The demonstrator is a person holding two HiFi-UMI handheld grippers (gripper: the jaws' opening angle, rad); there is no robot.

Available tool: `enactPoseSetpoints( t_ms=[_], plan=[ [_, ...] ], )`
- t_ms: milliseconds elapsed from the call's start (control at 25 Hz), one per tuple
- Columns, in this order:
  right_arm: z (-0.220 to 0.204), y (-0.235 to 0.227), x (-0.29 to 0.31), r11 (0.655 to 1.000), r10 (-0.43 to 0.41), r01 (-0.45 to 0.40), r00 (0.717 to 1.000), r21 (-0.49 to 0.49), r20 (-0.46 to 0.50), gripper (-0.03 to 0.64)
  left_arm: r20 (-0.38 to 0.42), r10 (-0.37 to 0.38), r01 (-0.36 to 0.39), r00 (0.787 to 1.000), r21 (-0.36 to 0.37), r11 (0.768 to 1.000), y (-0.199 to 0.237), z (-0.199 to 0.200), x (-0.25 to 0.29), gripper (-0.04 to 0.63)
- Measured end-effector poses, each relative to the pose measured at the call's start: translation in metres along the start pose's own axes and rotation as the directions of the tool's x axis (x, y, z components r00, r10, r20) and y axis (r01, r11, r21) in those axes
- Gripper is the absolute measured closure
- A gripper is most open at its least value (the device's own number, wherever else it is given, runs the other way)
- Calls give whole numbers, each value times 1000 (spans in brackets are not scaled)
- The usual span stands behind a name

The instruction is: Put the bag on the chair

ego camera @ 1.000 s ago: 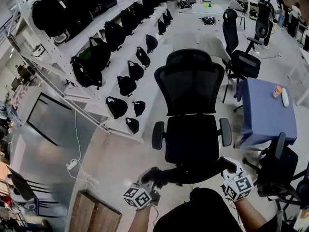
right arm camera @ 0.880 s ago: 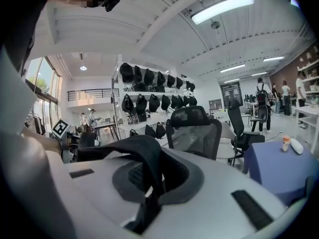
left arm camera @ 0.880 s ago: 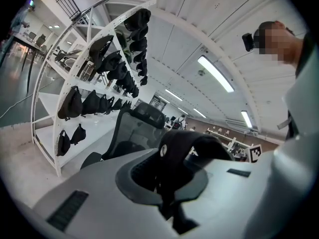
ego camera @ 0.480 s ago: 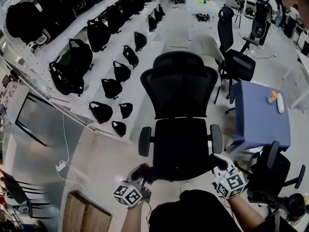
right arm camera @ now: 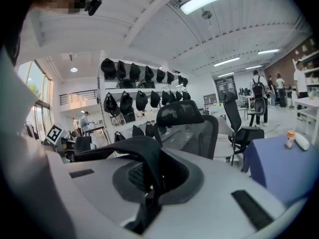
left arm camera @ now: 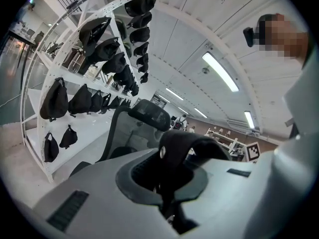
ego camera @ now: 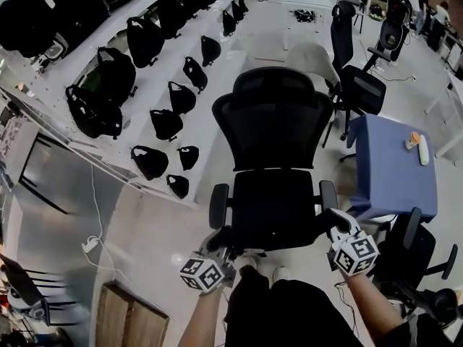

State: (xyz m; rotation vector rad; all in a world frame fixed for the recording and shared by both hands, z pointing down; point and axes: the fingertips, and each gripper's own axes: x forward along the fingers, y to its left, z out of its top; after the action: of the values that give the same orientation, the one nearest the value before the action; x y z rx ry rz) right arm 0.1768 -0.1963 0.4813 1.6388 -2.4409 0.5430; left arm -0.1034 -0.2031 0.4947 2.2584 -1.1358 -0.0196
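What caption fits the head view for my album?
Left tongs and right tongs, each shut on a black strap, face a black office chair beside bag shelves.

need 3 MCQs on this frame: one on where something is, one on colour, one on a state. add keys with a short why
1. In the head view, the table stands where from the black chair?
A. To its right
B. To its left
C. On its seat

2. The bags shelved at the head view's left are:
A. Red
B. White
C. Black

3. The right gripper has its fingers:
A. Wide apart, empty
B. Shut on a black strap
C. Shut on a bottle

Key:
1 A, the table lies at the picture's right, past the chair.
2 C, every one of them shows black.
3 B, the right gripper view shows the strap pinched between closed fingers.
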Motion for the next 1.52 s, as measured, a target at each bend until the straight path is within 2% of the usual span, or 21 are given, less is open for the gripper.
enactPoseSetpoints(
  t_ms=[360, 520, 720, 920, 1200, 1400, 1520],
  plan=[
    [-4, -27, 27, 987, -153, 152, 988, 55, 16, 615, -67, -78, 76, 995, -35, 997, 30, 5, 47, 581],
    [-4, -39, 45, 978, -197, 196, 980, 70, 8, 615, -101, -104, 102, 990, -23, 995, 39, 13, 70, 581],
    [-3, -52, 67, 972, -223, 223, 975, 69, -7, 615, -145, -127, 130, 981, 5, 992, 49, 20, 98, 581],
    [-5, -64, 87, 960, -251, 251, 968, 126, -19, 615, -180, -154, 157, 972, 5, 988, 63, 23, 121, 581],
    [-9, -74, 120, 957, -275, 277, 961, 88, -30, 615, -203, -168, 172, 965, 3, 985, 88, 26, 149, 581],
    [-10, -91, 144, 954, -270, 271, 962, 126, -30, 615, -211, -162, 167, 964, 5, 986, 97, 26, 174, 581],
    [-10, -100, 152, 958, -272, 275, 961, 85, -44, 615, -207, -156, 159, 966, -2, 987, 100, 26, 188, 581]
  ],
)
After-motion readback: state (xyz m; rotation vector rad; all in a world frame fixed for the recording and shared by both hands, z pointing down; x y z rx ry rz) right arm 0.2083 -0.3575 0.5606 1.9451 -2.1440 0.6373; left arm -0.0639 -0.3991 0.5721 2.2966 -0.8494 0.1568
